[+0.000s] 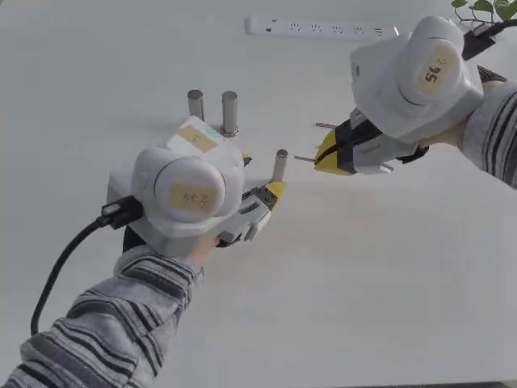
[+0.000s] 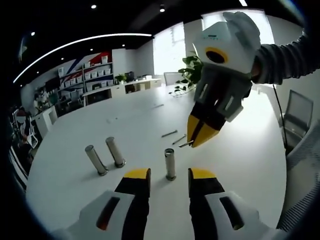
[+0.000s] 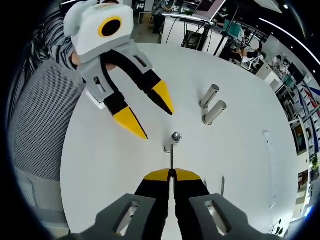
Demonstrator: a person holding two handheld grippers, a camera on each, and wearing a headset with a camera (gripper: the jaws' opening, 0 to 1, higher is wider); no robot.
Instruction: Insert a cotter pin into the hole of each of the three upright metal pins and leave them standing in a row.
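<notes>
Jaws of the right gripper [image 3: 171, 173] are clamped on a cotter pin [image 3: 171, 156], its tip just beside the nearest metal pin [image 3: 176, 137]. The left gripper [image 2: 169, 176] is held wide open and empty near that pin.

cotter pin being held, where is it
The cotter pin is clamped in the right hand-held gripper, centre-right of the head view, its tip just right of the lone metal pin.

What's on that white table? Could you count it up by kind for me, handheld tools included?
upright metal pins: 3
cotter pins: 3, one held in the right gripper, two lying loose
power strip: 1
grippers: 2, counting the left gripper
Total: 9
</notes>
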